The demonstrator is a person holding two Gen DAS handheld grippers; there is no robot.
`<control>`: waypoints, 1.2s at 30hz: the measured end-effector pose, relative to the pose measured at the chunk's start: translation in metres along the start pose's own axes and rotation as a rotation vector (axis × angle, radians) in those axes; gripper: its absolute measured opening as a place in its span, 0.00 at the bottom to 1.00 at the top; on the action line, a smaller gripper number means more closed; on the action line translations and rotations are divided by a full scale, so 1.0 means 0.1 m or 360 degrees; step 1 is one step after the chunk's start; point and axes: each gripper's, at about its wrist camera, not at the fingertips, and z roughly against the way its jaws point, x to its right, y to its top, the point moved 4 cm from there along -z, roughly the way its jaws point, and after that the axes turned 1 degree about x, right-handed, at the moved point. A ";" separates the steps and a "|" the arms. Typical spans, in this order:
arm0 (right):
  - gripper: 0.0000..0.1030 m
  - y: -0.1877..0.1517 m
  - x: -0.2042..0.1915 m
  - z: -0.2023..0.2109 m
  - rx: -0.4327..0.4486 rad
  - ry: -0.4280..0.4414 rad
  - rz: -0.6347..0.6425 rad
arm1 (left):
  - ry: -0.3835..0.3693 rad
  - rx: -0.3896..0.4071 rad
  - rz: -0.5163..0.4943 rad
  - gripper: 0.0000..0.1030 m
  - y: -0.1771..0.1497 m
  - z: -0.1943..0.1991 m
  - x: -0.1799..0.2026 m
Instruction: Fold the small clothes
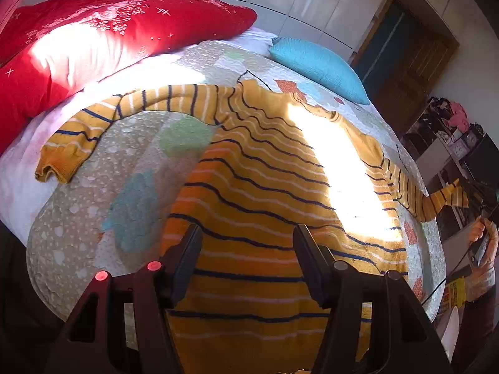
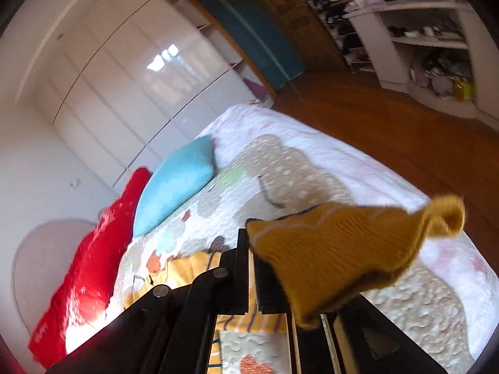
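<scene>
Yellow striped sweater (image 1: 262, 168) lies spread flat on the patterned quilt (image 1: 137, 162), body running out ahead of our left gripper (image 1: 246, 233). Left jaws stand about half open, hovering over the lower body of the garment; knit shows between and beyond the fingers, but we cannot see the pads pressing on it. Nothing gripped there.

One sleeve (image 1: 103, 124) stretches out ahead and to the left of the left jaws, cuff drooping towards the quilt's edge. The other sleeve (image 1: 436, 199) runs off to the right of those jaws and lifts off the bed, where our right gripper (image 1: 477, 199) has it; a hand (image 1: 482, 240) shows just below.

Right wrist view: right gripper (image 2: 252, 249) jaws are closed tight on the mustard cuff (image 2: 343, 243), which bunches to the right of the fingertips and hangs clear of the quilt (image 2: 312, 162). Rest of the sweater (image 2: 187, 268) lies low and left of these jaws. View is blurred.

Beyond the left jaws: red pillow (image 1: 103, 40) far left, blue cushion (image 1: 318, 65) ahead right. Strong sun patch across the sweater's chest.
</scene>
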 end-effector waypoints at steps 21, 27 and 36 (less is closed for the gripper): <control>0.33 -3.24 -3.10 -1.34 -0.0731 0.0326 0.1493 | 0.0076 0.0135 0.0261 0.64 -0.16 0.30 -1.19; 0.34 -2.52 -2.76 -1.29 -0.0609 0.0138 0.1280 | 0.0038 0.0141 0.0292 0.64 -0.16 0.26 -1.22; 0.52 -3.00 -3.22 -1.75 -0.0733 0.0202 0.1357 | 0.0089 0.0153 0.0302 0.65 -0.17 0.34 -1.30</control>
